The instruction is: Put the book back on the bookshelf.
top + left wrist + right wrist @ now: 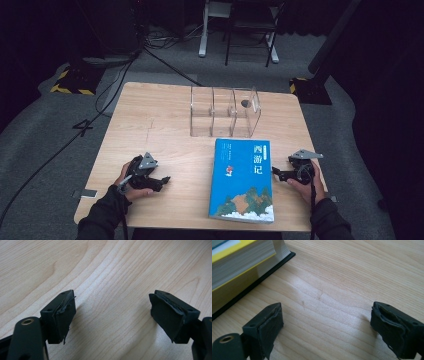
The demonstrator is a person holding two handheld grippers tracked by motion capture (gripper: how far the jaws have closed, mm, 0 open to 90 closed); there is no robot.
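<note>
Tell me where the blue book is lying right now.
In the high view the blue book lies flat on the wooden table, right of centre near the front edge, just in front of the clear acrylic organizer and beside the right tongs.

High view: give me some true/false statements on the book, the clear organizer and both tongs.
1. The blue book lies flat on the table. True.
2. The book stands inside the clear organizer. False: it lies in front of it, outside.
3. The left tongs are open on nothing. True.
4. The right tongs clamp the book. False: they are open beside it, apart from it.
5. The left tongs are nearer the book. False: the right tongs are.
</note>
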